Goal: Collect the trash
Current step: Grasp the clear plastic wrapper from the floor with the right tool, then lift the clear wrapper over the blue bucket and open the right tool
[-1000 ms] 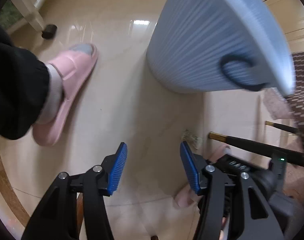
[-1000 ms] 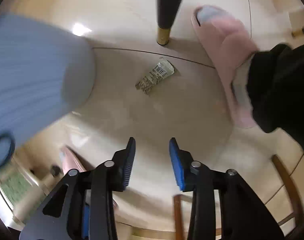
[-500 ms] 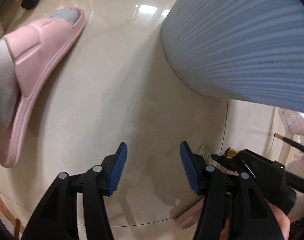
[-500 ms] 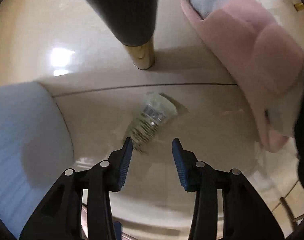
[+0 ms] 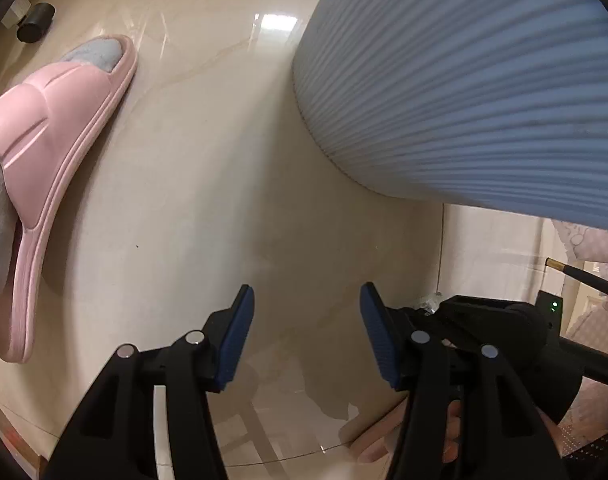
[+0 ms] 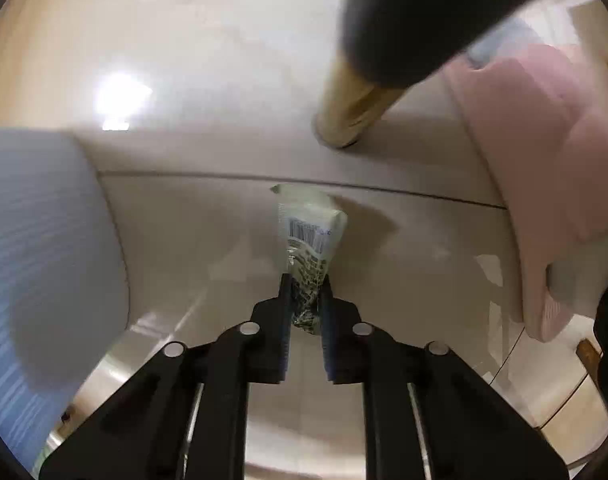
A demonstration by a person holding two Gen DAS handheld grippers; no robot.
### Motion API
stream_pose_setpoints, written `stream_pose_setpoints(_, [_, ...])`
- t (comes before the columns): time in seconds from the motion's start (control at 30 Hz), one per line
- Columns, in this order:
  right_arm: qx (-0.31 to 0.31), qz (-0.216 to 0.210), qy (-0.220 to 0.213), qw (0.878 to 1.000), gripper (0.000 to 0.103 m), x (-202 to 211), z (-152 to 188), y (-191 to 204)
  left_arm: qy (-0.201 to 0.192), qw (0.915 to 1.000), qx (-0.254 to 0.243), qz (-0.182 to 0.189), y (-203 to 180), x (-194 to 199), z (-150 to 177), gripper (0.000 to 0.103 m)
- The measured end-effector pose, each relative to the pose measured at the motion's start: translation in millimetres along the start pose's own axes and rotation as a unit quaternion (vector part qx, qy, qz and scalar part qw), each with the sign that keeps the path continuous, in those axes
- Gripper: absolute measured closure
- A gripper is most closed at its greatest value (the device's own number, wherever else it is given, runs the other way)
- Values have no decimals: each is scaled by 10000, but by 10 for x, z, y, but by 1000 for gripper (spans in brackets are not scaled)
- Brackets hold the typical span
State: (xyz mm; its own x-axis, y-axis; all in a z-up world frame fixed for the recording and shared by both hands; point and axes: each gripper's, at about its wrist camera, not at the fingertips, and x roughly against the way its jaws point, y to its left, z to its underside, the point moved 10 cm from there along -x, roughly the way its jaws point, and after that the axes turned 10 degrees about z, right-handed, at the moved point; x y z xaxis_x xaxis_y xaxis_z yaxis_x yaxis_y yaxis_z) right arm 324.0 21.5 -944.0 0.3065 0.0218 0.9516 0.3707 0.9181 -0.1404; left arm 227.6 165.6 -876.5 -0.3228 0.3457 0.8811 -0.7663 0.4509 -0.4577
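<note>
Right hand-held gripper [image 6: 305, 292] closing on wrapper [image 6: 308, 236], lower end hidden; left [image 5: 306, 334] open

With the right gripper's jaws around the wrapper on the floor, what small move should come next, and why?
Probably finish the squeeze, then lift straight up. The right gripper is closing with the wrapper between its pads, its far end on the floor; the blue bin stands close beside.

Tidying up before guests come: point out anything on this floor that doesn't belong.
A crumpled wrapper lies on the floor tiles beside the blue ribbed bin rather than in it. The right gripper is closing on its near end.
</note>
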Motion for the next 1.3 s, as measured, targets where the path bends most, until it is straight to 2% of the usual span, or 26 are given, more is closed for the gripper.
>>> stream_pose_setpoints(0.17, [606,151,-30,9980,94,211,214,50,-50,10000,40,-54,35,273,35,49])
stream_pose_setpoints(0.3, [1207,273,-172,9922,94,609,568,-80,-223,9992,319,-85,49,611,143,49])
stream_pose_setpoints(0.5, [1996,372,-422,9783,94,1314,1207,-36,-556,9984,116,43,-129,1272,94,49])
stream_pose_setpoints(0.57, [2338,349,-549,9701,94,1617,1307,80,-789,9966,169,141,-209,1592,6,49])
stream_pose_setpoints(0.67, [2974,216,-878,9504,94,1981,1497,154,-1110,9932,-109,320,-418,1946,-139,49])
stream_pose_setpoints(0.7, [3201,146,-1109,9408,94,2150,1538,245,-1285,9905,-213,450,-503,2122,-216,49])
stream_pose_setpoints(0.73, [3379,105,-1314,9319,94,2175,1574,154,-1356,9890,-234,539,-540,2203,-256,49])
stream_pose_setpoints(0.77, [3539,81,-1542,9225,94,2318,1544,203,-1463,9866,-282,671,-604,2316,-338,49])
stream_pose_setpoints(0.8, [3707,109,-1901,9090,94,2469,1537,301,-1576,9845,-368,675,-648,2389,-432,49])
stream_pose_setpoints(0.83, [3794,143,-2109,9008,94,2502,1523,368,-1638,9833,-430,664,-722,2364,-475,49])
stream_pose_setpoints(0.9, [3828,128,-2443,8909,94,2709,1441,499,-1713,9823,-461,599,-747,2345,-643,49])
stream_pose_setpoints(0.97, [3830,113,-2760,8815,94,2933,1334,601,-1668,9828,-327,722,-765,2280,-730,49])
stream_pose_setpoints(1.07, [3780,-1,-2947,8777,94,3190,1144,803,-1537,9835,-343,886,-851,2133,-834,49])
stream_pose_setpoints(1.17, [3697,-36,-3007,8791,94,3230,1000,962,-1300,9866,-697,699,-995,1949,-905,50])
stream_pose_setpoints(1.27, [3558,-137,-2913,8879,94,3241,857,1087,-1101,9891,-823,536,-1051,1818,-982,60])
stream_pose_setpoints(1.3, [3550,-147,-2901,8886,94,3222,815,1132,-1061,9892,-904,450,-1073,1795,-1016,66])
